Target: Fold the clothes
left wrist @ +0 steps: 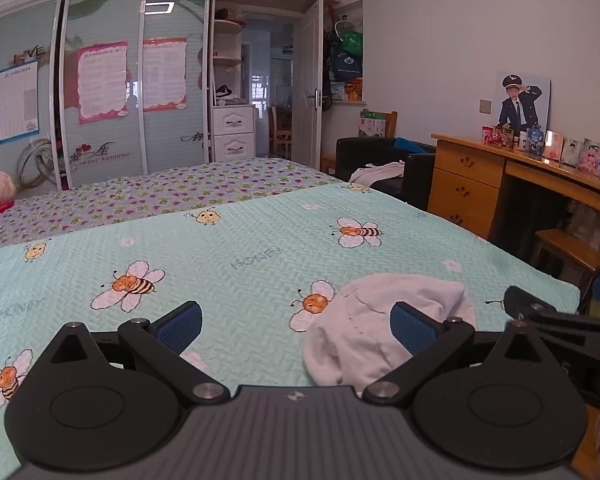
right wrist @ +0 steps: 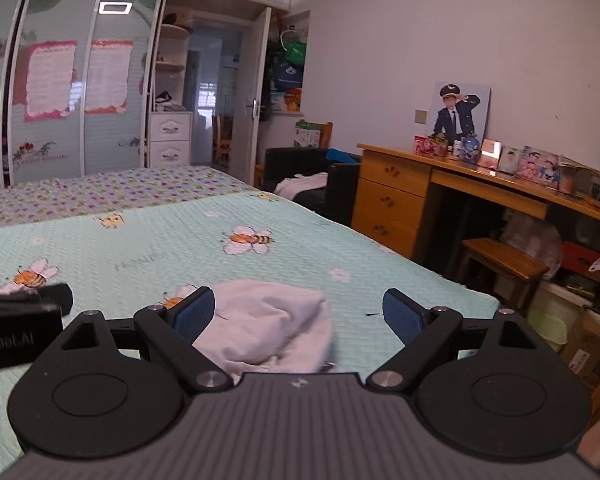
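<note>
Ahead of both grippers: white garment (right wrist: 272, 328), soft matt cloth; bedspread (left wrist: 228, 264), quilted matt fabric. Finger pads (left wrist: 180, 326), blue ribbed rubber-like. Right of them: desk (right wrist: 396, 184), glossy wood.

"HONEY" is printed on the bedspread (left wrist: 256, 258); "LOVE" stands on the wardrobe (left wrist: 28, 54); "Robot.AI" marks the left gripper (right wrist: 8, 344).

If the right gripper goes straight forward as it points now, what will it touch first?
Most likely the white garment, which lies bunched on the bee-print bedspread between the open right gripper fingers. Depth is unclear, so it might pass just above.
</note>
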Demonstrator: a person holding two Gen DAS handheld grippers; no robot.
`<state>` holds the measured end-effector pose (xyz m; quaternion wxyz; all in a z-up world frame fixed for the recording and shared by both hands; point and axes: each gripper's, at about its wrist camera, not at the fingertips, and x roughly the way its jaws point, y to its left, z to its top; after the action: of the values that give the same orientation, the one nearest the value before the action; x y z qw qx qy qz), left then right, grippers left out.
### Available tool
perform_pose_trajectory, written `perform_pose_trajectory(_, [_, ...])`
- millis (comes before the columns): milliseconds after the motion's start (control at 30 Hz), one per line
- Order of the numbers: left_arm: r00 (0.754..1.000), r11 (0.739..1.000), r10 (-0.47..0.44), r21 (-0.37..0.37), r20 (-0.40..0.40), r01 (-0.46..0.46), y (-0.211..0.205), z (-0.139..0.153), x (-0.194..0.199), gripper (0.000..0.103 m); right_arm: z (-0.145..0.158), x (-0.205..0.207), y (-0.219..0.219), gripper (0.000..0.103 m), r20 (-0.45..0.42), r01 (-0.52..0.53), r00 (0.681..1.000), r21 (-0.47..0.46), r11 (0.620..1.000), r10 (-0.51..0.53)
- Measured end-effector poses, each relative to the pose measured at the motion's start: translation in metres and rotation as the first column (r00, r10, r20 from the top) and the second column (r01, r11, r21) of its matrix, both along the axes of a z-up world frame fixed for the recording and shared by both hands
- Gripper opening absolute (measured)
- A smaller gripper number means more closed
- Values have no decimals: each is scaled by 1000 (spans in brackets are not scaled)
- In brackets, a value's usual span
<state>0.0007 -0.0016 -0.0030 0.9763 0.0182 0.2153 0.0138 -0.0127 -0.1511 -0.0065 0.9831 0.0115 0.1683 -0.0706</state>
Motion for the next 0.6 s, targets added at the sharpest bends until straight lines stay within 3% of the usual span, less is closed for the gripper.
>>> perform_pose_trajectory(233, [1000,1000,-25,11,-10,25,-20,0,-5,103,-3,-23,-16,91,33,7,999,13,1000,-8])
perform_pose_trajectory(400, [1000,1000,-18,-24,-7,18,-20,8,-8,103,3,-11,-23,91,-48,22,999,-1,1000,-22])
perform_pose_trajectory(600, [1000,999,-21,-34,8,21,-20,16,-13,103,9,-9,-23,91,-46,22,999,-36,999,-23])
